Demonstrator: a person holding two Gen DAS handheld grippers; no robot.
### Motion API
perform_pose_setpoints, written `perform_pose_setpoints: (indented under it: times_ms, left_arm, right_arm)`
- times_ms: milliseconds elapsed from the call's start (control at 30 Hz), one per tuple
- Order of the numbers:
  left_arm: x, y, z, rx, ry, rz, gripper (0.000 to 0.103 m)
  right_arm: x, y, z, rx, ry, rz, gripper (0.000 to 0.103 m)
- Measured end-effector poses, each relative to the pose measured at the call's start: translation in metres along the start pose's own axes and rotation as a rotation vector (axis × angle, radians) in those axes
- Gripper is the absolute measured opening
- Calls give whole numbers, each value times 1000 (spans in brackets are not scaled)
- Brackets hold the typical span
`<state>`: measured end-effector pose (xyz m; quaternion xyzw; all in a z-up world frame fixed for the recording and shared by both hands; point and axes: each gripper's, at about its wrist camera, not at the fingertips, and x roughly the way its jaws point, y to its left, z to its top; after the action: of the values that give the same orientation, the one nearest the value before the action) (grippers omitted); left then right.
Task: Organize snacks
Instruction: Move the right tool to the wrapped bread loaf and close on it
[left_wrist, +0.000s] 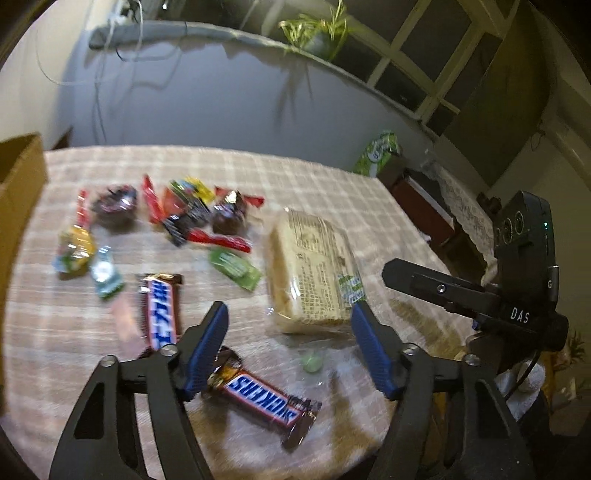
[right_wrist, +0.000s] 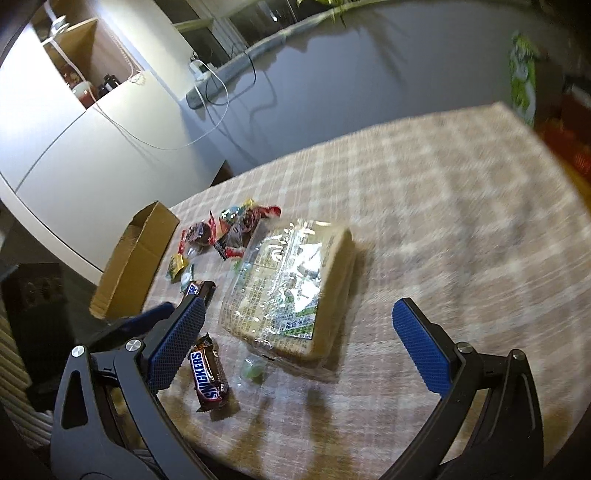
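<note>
Task stage: sorting appears not yet begun; every snack lies on the checked tablecloth (left_wrist: 332, 192), none visibly in the cardboard box (right_wrist: 136, 258).
Left gripper (left_wrist: 290, 314): jaws apart, nothing between the pads; it hangs over the near table edge, tilted down.
Right gripper (right_wrist: 299, 314): jaws wide apart, empty; it points down at the bread.
Near Snickers bar (left_wrist: 264, 402): lies flat just beside the left gripper's left finger (left_wrist: 207, 347).
Far Snickers bar (left_wrist: 162, 314): lies beyond it, well apart from the bread.
Wrapped bread loaf (right_wrist: 291, 291): right of the bars, centred ahead of the right gripper.
Small sweets (left_wrist: 192, 214): a loose cluster at the far left, near the box.
Green candy (left_wrist: 312, 360): sits alone at the loaf's near end.
Box position: left table edge, open side up.
Risk, bar: foil is slick; a pinch on the crimped end may slip.
Risk, loaf: soft; a hard squeeze would crush slices, and loose film alone may be caught.
Risk, collision: both grippers converge closely; fingers may clash.
Risk, visibility: frames are blurred, so contact is uncertain.
</note>
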<state>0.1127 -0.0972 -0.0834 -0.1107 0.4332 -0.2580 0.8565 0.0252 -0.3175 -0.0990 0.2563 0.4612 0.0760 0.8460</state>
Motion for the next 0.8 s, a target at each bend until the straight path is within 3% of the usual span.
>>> perform_pose_setpoints:
  times_ms: [100,200,500,800]
  left_arm:
    - [12,2,2,-16,30,-20,58]
    - [21,2,4,-23,52,-37,53]
    - [37,6,6,-31,105,-68,52]
    - [42,5,9,-11,114,-87,46]
  right_arm:
    - [11,-6,2,23,30,21,103]
    - [21,-10,4,47,71,66,96]
    - [45,-19,7,110,154,149,78]
    - [50,-16,11,106,187,150,69]
